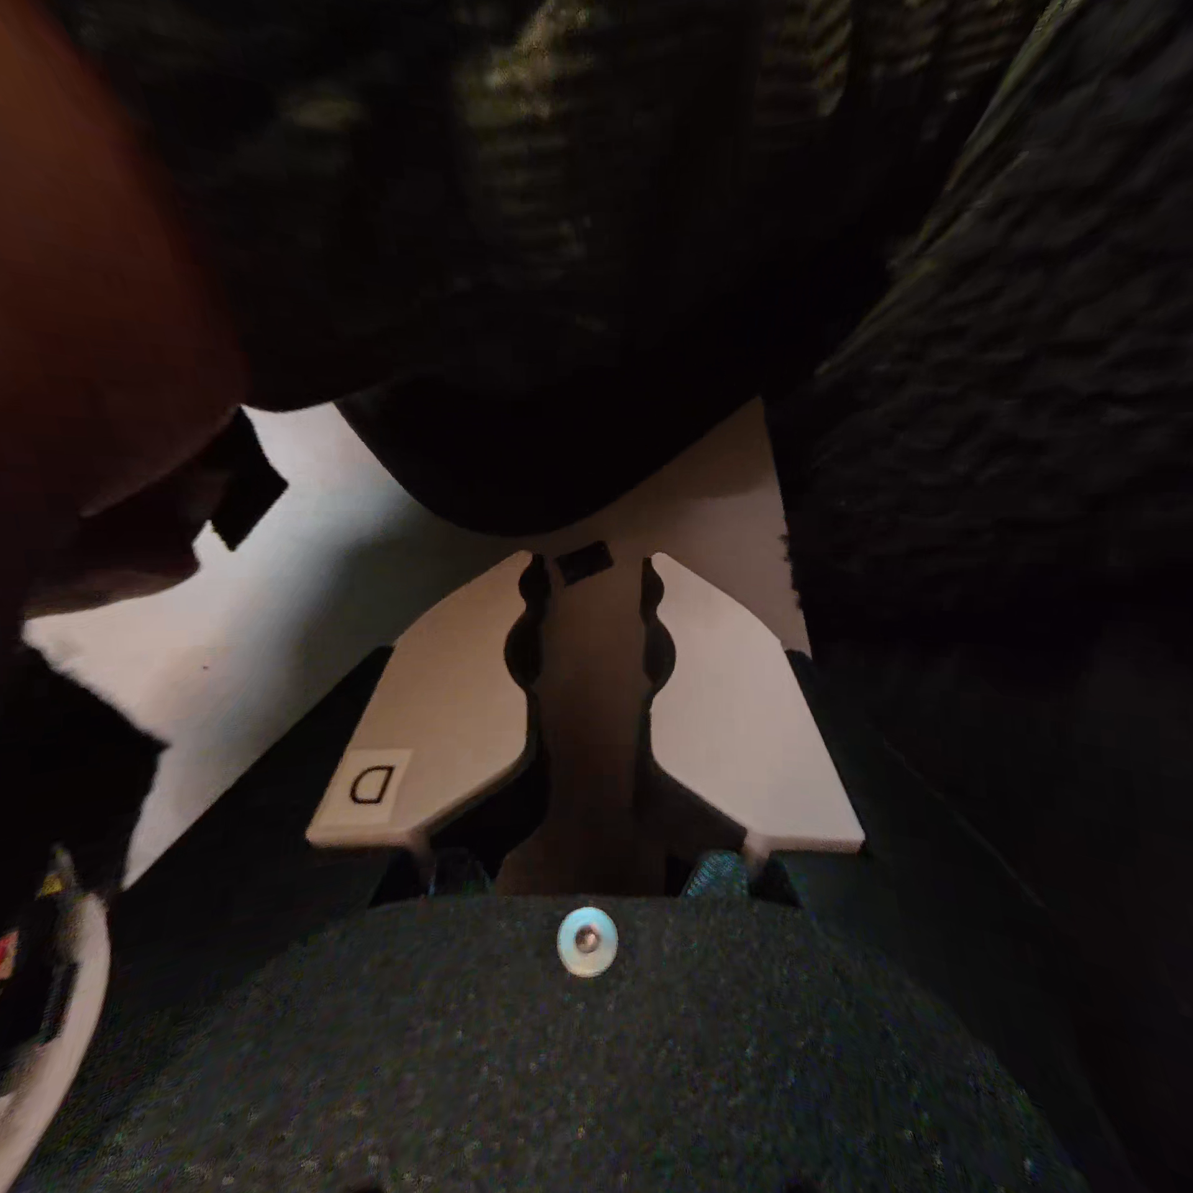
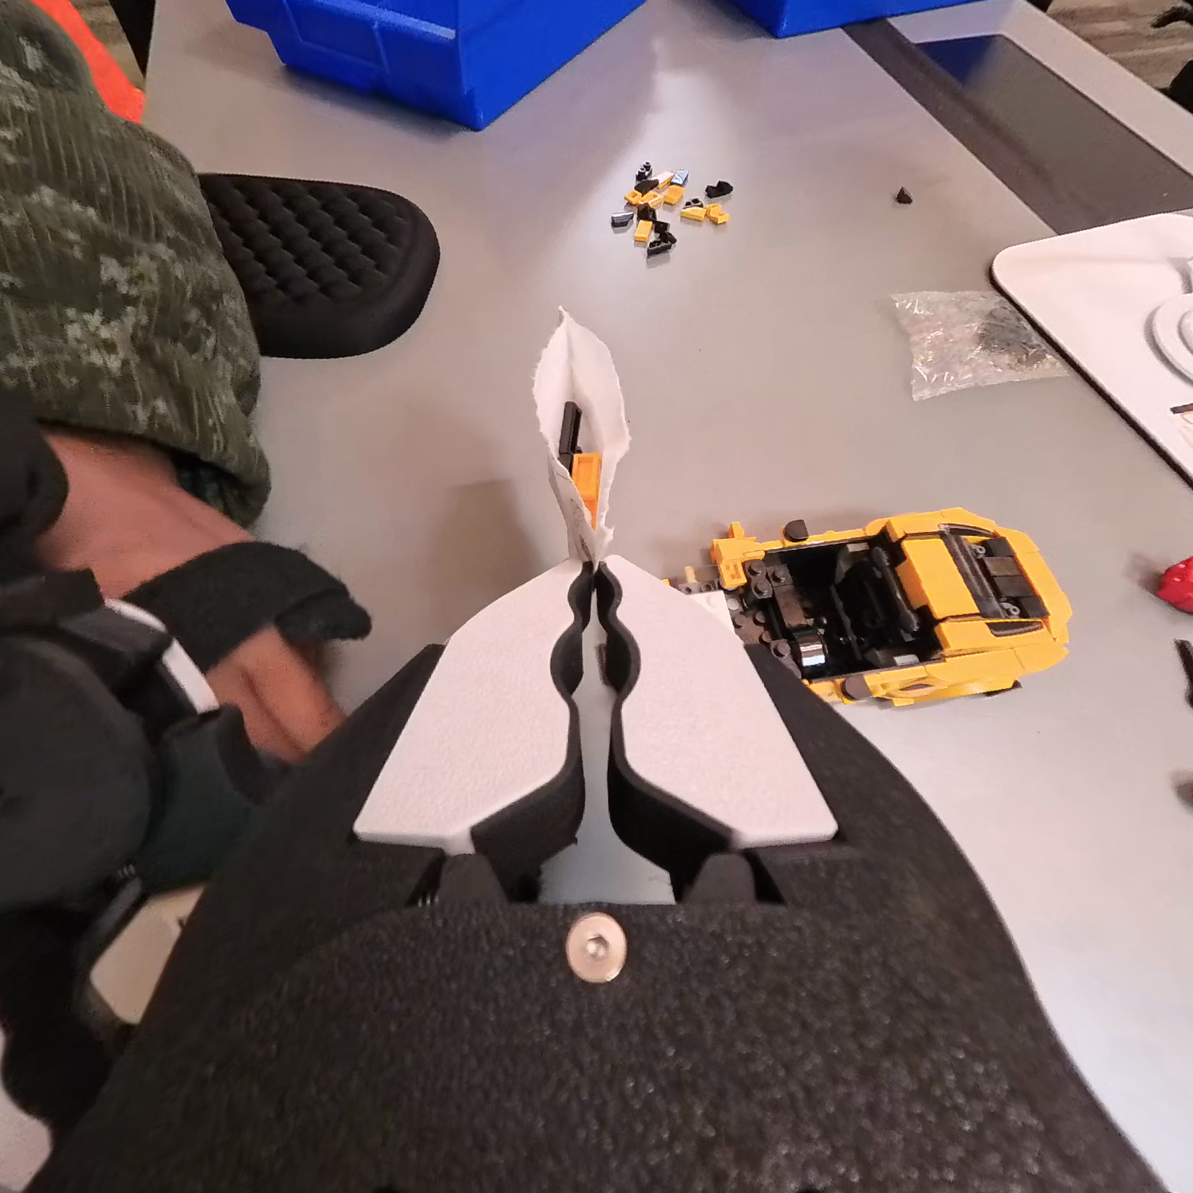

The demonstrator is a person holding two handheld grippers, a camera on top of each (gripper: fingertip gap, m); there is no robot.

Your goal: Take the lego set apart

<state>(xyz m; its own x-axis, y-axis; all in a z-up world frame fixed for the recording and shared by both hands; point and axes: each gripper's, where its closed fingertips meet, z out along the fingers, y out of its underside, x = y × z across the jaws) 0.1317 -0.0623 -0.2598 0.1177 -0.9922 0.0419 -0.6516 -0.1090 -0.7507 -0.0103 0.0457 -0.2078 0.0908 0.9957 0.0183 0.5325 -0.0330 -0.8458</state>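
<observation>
A partly stripped yellow and black lego car (image 2: 904,613) lies on the grey table (image 2: 742,387), just right of my right gripper (image 2: 597,565). That gripper is shut on a torn white paper strip (image 2: 581,368) that stands up from its tips, with a black and an orange lego piece (image 2: 589,478) on it. A pile of small yellow, black and grey loose pieces (image 2: 671,206) lies farther off. My left gripper (image 1: 591,567) is open over the table in a dark view, with a small black piece (image 1: 584,560) lying between its tips. Dark clothing hides most of that view.
Blue bins (image 2: 452,51) stand at the far edge. A black textured pad (image 2: 316,265) lies at the left, beside a camouflage sleeve (image 2: 110,258) and a gloved hand (image 2: 213,620). A clear plastic bag (image 2: 968,342), a white tray (image 2: 1110,323) and a red item (image 2: 1176,591) are at the right. There is about 20 centimetres between the tips of the two grippers.
</observation>
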